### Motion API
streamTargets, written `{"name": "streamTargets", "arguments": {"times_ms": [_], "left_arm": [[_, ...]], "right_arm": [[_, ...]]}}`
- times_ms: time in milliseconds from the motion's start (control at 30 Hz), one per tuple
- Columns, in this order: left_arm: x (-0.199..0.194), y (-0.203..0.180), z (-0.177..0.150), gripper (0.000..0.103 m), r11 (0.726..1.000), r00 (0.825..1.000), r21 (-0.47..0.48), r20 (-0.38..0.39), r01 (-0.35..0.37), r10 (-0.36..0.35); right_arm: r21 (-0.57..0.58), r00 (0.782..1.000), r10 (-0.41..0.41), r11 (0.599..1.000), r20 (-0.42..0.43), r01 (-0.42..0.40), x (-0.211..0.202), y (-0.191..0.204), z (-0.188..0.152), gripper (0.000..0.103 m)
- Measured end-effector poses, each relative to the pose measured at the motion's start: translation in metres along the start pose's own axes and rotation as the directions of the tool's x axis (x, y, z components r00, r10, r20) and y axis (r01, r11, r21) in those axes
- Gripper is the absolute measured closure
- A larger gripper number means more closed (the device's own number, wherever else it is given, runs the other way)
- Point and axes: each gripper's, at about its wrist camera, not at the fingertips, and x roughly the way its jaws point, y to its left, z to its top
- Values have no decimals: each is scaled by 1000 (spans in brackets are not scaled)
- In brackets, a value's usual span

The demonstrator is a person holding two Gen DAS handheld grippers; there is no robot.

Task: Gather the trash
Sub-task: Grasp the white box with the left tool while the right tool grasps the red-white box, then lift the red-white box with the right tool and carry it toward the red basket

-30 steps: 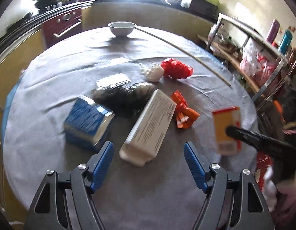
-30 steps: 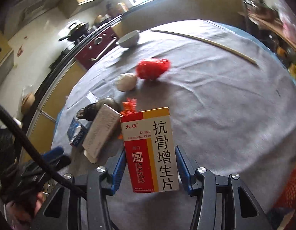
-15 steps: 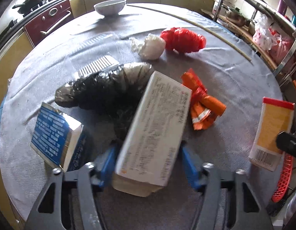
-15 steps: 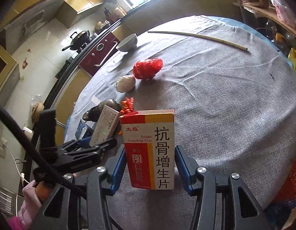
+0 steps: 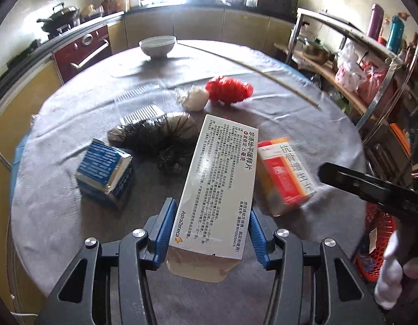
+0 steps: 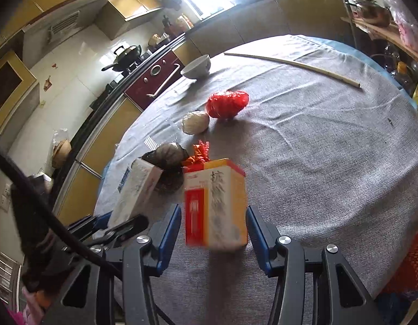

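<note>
A long white medicine box (image 5: 219, 178) lies between the blue pads of my left gripper (image 5: 210, 230). The jaws are closing and both pads press its sides. My right gripper (image 6: 213, 233) is shut on a red and yellow medicine box (image 6: 214, 205), which is blurred and turned a little. In the left wrist view that box (image 5: 286, 173) hangs tilted just right of the white one. On the grey table (image 5: 60, 203) lie a blue packet (image 5: 104, 172), a black crumpled bag (image 5: 157, 138), a white paper wad (image 5: 194, 98), a red bag (image 5: 229, 89) and an orange wrapper (image 6: 201, 153).
A white bowl (image 5: 157, 46) and a long thin stick (image 5: 249, 67) rest at the table's far side. A red mesh basket (image 5: 377, 243) sits below the table's right edge. A metal shelf rack (image 5: 371, 81) stands on the right. Kitchen counters ring the back.
My left gripper went forward around the white box, closed on it and drew back with it. The red and yellow box in my right gripper has tilted and come closer to the white box.
</note>
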Motion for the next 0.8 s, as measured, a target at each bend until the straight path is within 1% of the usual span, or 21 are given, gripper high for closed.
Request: {"name": "streamTargets", "arguments": {"times_ms": [100, 167, 267, 300, 367, 400, 433, 567, 800], "left_arm": [[-15, -4, -5, 50, 1000, 999, 0, 38, -22, 22], [-18, -1, -9, 50, 1000, 999, -16, 40, -26, 26], [-26, 7, -19, 50, 998, 999, -48, 29, -29, 31], [-28, 9, -23, 50, 998, 999, -56, 27, -34, 35], [-31, 14, -28, 50, 997, 999, -72, 25, -36, 37], [-32, 17, -30, 50, 996, 999, -80, 25, -36, 38], [-33, 20, -32, 50, 995, 999, -89, 25, -37, 39], [-40, 31, -38, 50, 993, 999, -116, 26, -33, 36], [-46, 40, -43, 50, 992, 999, -129, 35, -15, 20]], "right_arm": [[-17, 1000, -23, 1000, 0, 23, -2, 4, -2, 55], [-9, 999, -39, 999, -16, 39, -1, 3, -5, 55], [-5, 1000, -23, 1000, -14, 23, -9, 4, -9, 55], [-10, 1000, -21, 1000, -9, 20, -12, 5, -10, 54], [4, 1000, -6, 1000, -8, 6, -19, 6, -9, 49], [16, 1000, -2, 1000, -11, 2, -20, 6, -9, 40], [33, 1000, 0, 999, -15, 0, -21, 5, -8, 38], [66, 999, -19, 998, -26, 20, -17, 4, -6, 38], [31, 996, -77, 996, -52, 78, 8, 17, 1, 38]]}}
